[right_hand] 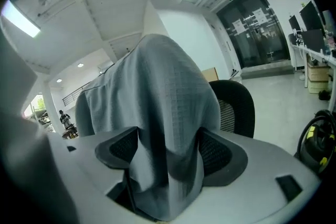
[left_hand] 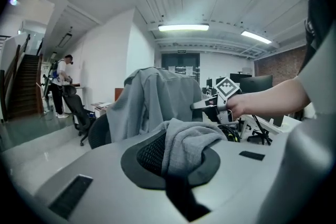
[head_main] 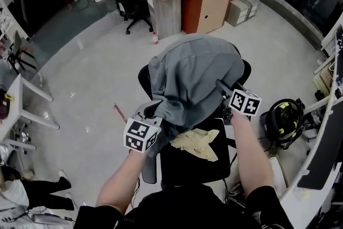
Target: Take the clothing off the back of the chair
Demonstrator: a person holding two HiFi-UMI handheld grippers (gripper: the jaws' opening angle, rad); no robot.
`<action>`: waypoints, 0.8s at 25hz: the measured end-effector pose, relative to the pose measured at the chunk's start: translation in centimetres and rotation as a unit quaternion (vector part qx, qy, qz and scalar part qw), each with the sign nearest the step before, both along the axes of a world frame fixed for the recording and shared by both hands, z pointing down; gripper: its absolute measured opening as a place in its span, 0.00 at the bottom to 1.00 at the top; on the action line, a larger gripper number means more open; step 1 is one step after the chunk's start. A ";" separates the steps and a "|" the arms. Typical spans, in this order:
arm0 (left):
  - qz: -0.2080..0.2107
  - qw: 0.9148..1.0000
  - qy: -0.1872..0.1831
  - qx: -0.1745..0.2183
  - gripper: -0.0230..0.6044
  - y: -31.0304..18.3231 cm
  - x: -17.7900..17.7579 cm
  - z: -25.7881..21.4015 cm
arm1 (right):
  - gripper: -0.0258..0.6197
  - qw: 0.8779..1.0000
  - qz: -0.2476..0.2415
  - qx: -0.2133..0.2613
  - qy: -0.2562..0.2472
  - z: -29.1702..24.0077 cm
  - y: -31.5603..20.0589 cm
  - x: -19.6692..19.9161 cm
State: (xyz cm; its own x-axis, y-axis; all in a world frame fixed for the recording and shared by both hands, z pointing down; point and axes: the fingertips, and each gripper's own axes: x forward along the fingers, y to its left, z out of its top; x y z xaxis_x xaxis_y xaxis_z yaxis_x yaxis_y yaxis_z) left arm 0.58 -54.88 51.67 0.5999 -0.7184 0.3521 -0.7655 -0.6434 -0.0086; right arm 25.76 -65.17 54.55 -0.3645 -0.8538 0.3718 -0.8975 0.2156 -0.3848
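A grey garment is draped over the back of a black office chair, covering most of the backrest. My left gripper is at the garment's lower left edge, shut on a bunched fold of the grey cloth. My right gripper is at the garment's right side. Its jaws stand wide, with a hanging fold of the garment between the pads. In the left gripper view the right gripper shows beside the draped cloth. The bare backrest shows behind.
A pale yellow cloth lies on the chair's seat. A black and yellow device stands at the right beside a desk. Another office chair and a wooden cabinet stand farther off. A person stands far left.
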 end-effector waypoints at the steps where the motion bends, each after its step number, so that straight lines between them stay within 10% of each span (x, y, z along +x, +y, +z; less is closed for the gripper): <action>1: 0.003 1.000 -0.001 -0.003 0.06 0.0 0.2 0.2 | 0.62 1.000 -0.004 0.002 -0.004 0.0 -0.4 -0.4; 6: 0.009 1.000 -0.005 -0.011 0.06 0.4 -0.2 0.4 | 0.10 0.998 -0.057 0.024 -0.005 -1.5 0.5 -4.8; 20: 0.014 0.998 0.053 -0.027 0.06 8.9 -5.1 0.7 | 0.08 0.995 -0.084 0.054 0.009 -4.1 21.4 -11.7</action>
